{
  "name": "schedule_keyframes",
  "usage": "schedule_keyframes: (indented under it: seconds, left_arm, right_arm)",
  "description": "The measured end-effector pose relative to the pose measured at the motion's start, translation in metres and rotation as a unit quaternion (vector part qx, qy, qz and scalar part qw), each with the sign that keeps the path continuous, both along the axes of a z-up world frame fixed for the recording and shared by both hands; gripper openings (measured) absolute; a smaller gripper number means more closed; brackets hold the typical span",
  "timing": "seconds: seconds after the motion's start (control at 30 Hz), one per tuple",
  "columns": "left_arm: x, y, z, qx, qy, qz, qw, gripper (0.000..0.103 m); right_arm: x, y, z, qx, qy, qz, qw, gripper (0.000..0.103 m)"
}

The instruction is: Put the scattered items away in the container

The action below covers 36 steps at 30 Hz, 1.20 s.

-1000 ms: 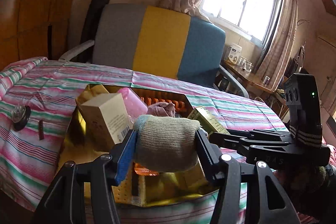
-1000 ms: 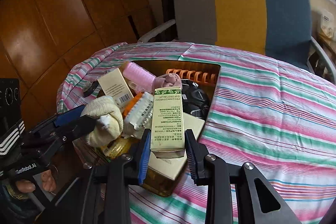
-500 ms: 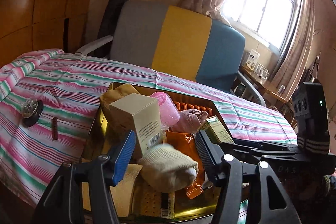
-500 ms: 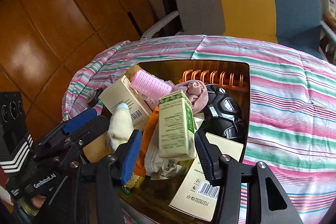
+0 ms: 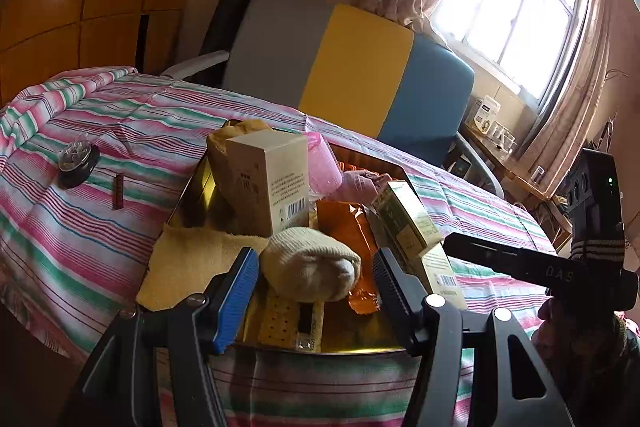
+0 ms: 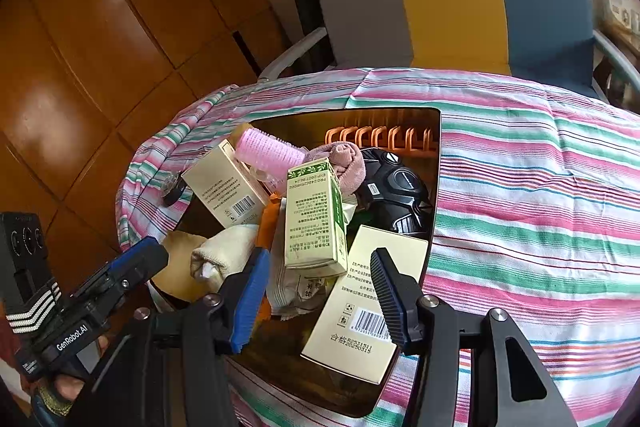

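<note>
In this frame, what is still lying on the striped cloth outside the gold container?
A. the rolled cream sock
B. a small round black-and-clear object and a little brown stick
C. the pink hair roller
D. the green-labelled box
B: in the left wrist view the round object and brown stick lie on the striped cloth, left of the container.

You can read "GenRobot.AI" on your left tongs [image 6: 132, 259]. "DAS" stands on your right tongs' arm [image 5: 558, 273]. The flat box [image 6: 362, 311] shows "2023031" beneath its barcode.
</note>
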State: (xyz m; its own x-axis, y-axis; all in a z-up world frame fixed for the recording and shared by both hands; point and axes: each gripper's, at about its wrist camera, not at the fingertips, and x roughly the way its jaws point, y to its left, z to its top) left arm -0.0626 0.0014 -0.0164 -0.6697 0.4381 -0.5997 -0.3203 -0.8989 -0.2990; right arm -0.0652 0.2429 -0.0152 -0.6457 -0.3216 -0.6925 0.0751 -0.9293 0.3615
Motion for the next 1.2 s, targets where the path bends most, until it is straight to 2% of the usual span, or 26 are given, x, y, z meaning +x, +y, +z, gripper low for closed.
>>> schedule_keyframes:
  seconds: [0.27,0.47,0.6,0.67,0.73,0.83,0.93,1.03,1.2]
  left_arm:
    - [0.036,0.016,-0.001,-0.014,-0.002,-0.023,0.9997,0.061]
    - [0.06,0.041,-0.002,-0.028,-0.004,-0.049,0.9984,0.062]
    - [0.07,0.054,0.0,-0.053,-0.003,-0.022,0.9984,0.067]
    - [0.073,0.058,0.002,-0.07,-0.006,-0.005,0.9975,0.067]
    - [0.074,0.059,0.006,-0.103,-0.011,0.022,0.9944,0.068]
    - [0.078,0.053,0.014,-0.12,-0.004,0.048,0.9916,0.068]
    - [0.083,0.049,0.029,-0.16,0.013,0.073,0.9844,0.068]
    - [0.087,0.041,0.045,-0.169,0.039,0.085,0.9811,0.068]
    - [0.08,0.03,0.06,-0.216,0.055,0.134,0.9656,0.067]
  right_arm:
    - [0.035,0.025,-0.008,0.009,-0.001,-0.033,0.999,0.054]
    - [0.067,0.051,-0.022,0.052,-0.017,-0.08,0.995,0.055]
    - [0.089,0.056,-0.027,0.108,-0.025,-0.105,0.988,0.062]
    - [0.098,0.052,-0.025,0.128,-0.023,-0.105,0.986,0.069]
    - [0.104,0.042,-0.022,0.138,-0.017,-0.099,0.985,0.079]
    - [0.106,0.022,-0.013,0.151,-0.004,-0.077,0.986,0.09]
    - [0.1,0.0,-0.003,0.16,0.01,-0.054,0.986,0.094]
    - [0.086,-0.02,0.009,0.165,0.025,-0.048,0.985,0.102]
    - [0.062,-0.052,0.017,0.169,0.03,-0.033,0.985,0.103]
